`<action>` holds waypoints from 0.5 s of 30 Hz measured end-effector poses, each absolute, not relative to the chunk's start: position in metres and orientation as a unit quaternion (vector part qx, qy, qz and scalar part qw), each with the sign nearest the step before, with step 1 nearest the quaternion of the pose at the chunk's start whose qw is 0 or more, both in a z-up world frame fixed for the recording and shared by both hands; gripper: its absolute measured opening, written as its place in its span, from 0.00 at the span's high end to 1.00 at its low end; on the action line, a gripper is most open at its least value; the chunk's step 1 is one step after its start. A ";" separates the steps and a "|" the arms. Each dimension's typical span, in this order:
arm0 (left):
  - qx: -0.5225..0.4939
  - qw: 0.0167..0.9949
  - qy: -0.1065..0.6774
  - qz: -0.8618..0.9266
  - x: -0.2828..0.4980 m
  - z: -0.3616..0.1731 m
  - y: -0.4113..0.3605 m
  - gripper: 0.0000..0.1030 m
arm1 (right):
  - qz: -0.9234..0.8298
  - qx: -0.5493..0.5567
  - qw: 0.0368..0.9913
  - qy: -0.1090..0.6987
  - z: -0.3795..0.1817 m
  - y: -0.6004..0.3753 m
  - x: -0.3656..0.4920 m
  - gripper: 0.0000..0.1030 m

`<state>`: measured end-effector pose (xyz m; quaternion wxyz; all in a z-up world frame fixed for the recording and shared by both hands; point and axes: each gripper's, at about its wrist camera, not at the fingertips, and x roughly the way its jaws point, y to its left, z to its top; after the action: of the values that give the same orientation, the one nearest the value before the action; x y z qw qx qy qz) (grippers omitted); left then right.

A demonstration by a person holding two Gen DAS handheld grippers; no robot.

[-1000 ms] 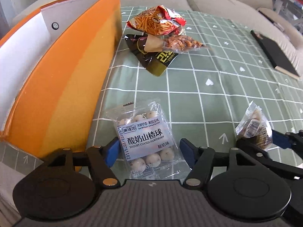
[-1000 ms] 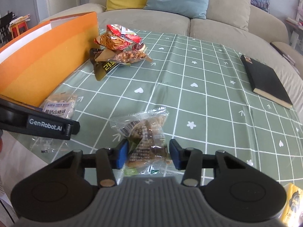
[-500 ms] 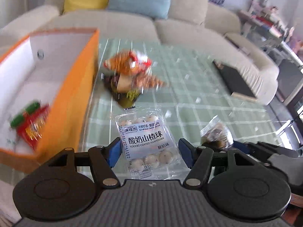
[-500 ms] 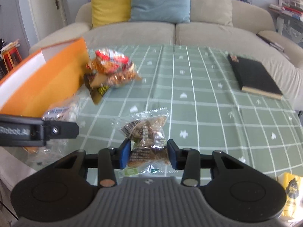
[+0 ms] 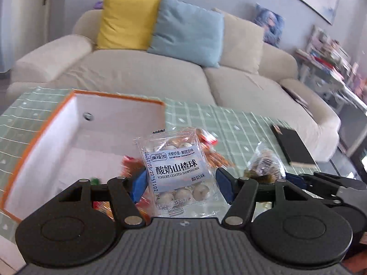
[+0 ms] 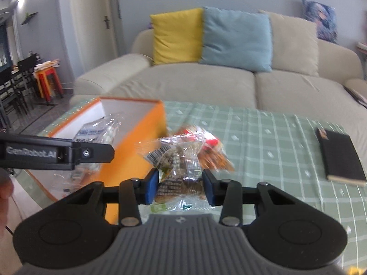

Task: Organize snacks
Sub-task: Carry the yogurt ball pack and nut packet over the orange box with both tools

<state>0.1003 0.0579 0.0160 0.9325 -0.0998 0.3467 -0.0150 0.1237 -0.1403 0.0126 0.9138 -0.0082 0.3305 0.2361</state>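
My left gripper [image 5: 181,184] is shut on a clear pack of yogurt-coated hawthorn balls [image 5: 176,169], held in the air beside the open orange box [image 5: 68,137]. That box has white inner walls and red snack packs [image 5: 128,162] on its floor. My right gripper [image 6: 180,186] is shut on a clear pack of brown snacks [image 6: 179,167], also lifted above the table. In the left wrist view the right gripper [image 5: 266,178] with its pack [image 5: 263,162] shows at the right. The left gripper's arm [image 6: 57,152] crosses the right wrist view in front of the box [image 6: 137,137].
More snack bags [image 6: 211,153] lie blurred on the green checked tablecloth [image 6: 263,137] right of the box. A black notebook [image 6: 339,158] lies at the table's right. A beige sofa [image 6: 195,84] with yellow and blue cushions stands behind the table.
Both grippers have risen off the table with their packs and tilted up. The box's inside and the sofa have come into view.
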 end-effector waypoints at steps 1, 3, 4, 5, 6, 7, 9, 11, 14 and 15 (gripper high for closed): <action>-0.102 0.933 0.345 -0.008 0.103 0.017 0.066 0.29 | 0.243 -0.011 0.913 0.327 0.018 -0.132 0.127 0.62; -0.106 0.932 0.346 0.003 0.107 0.018 0.080 0.29 | 0.257 -0.021 0.913 0.317 0.029 -0.114 0.133 0.62; -0.106 0.932 0.347 0.008 0.110 0.018 0.086 0.29 | 0.264 -0.028 0.912 0.312 0.034 -0.104 0.135 0.62; -0.103 0.931 0.349 0.013 0.115 0.017 0.093 0.29 | 0.271 -0.037 0.911 0.308 0.038 -0.093 0.137 0.62; -0.100 0.931 0.351 0.019 0.119 0.016 0.099 0.29 | 0.280 -0.049 0.909 0.304 0.042 -0.082 0.140 0.62; -0.098 0.930 0.355 0.023 0.122 0.015 0.104 0.29 | 0.287 -0.062 0.907 0.301 0.045 -0.071 0.142 0.62; -0.090 0.927 0.363 0.027 0.131 0.011 0.116 0.29 | 0.298 -0.099 0.902 0.297 0.048 -0.048 0.147 0.62; -0.083 0.923 0.375 0.031 0.138 0.008 0.131 0.29 | 0.307 -0.132 0.894 0.298 0.047 -0.027 0.156 0.62; -0.069 0.918 0.388 0.041 0.149 0.001 0.147 0.29 | 0.315 -0.182 0.883 0.297 0.043 0.001 0.169 0.62; -0.067 0.916 0.393 0.040 0.152 -0.002 0.152 0.29 | 0.317 -0.198 0.878 0.298 0.040 0.009 0.173 0.62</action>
<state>0.1524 0.1520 -0.0015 0.9161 -0.0672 0.3932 0.0396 0.1733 0.0091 0.0399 0.8783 -0.1980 0.2978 0.3173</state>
